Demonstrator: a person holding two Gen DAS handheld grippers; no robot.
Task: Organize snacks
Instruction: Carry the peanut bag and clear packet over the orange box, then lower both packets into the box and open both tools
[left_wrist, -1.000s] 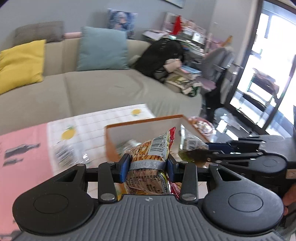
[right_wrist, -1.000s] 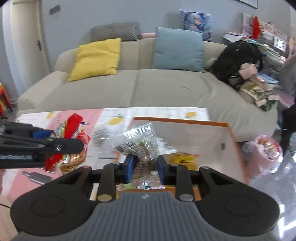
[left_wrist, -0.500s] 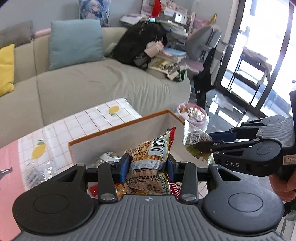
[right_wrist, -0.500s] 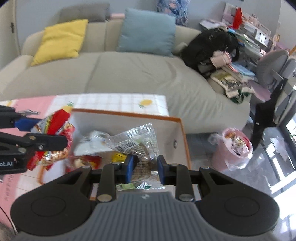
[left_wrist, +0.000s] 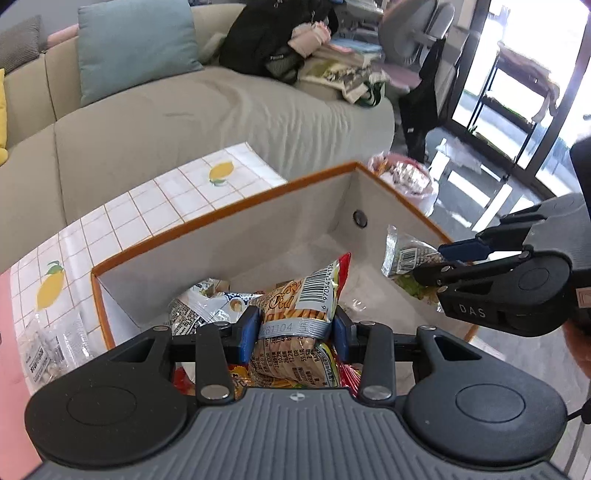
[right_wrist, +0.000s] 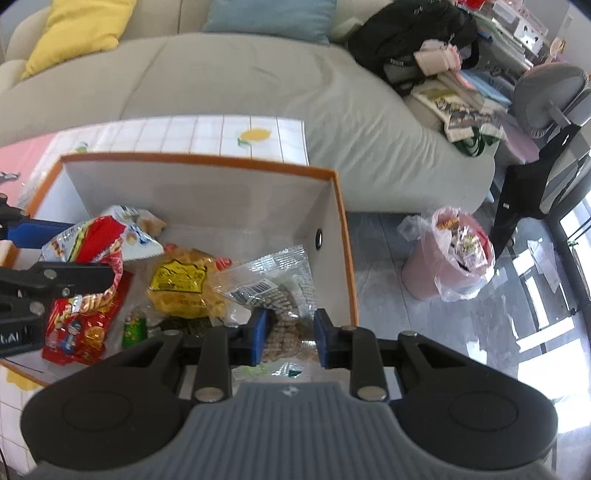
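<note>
The left gripper was clamped on a red-and-yellow snack bag, its blue pads pressed into the bag's crimped middle so the barcoded end stood up ahead of the fingers. The right gripper was closed nearly all the way on a clear cracker packet, which fanned out ahead of its pads. Both hung, pointing steeply down, over an orange-rimmed box.

Each camera caught the other tool from the side. The left wrist view showed the right gripper to its right, holding the clear packet in the air just inside the box's right wall. The right wrist view showed the left gripper at its far left, with the red bag hanging low over the box floor; only this view showed that bag's printed red face.

Below and ahead of the right gripper lay loose snacks in the box: a yellow bag and a white-and-blue packet. The left view alone showed a clear packet out on the lemon-print tablecloth, left of the box.

Beyond the box stood a beige sofa with a black backpack. Only the right view showed a pink bin whole on the floor to the right.
</note>
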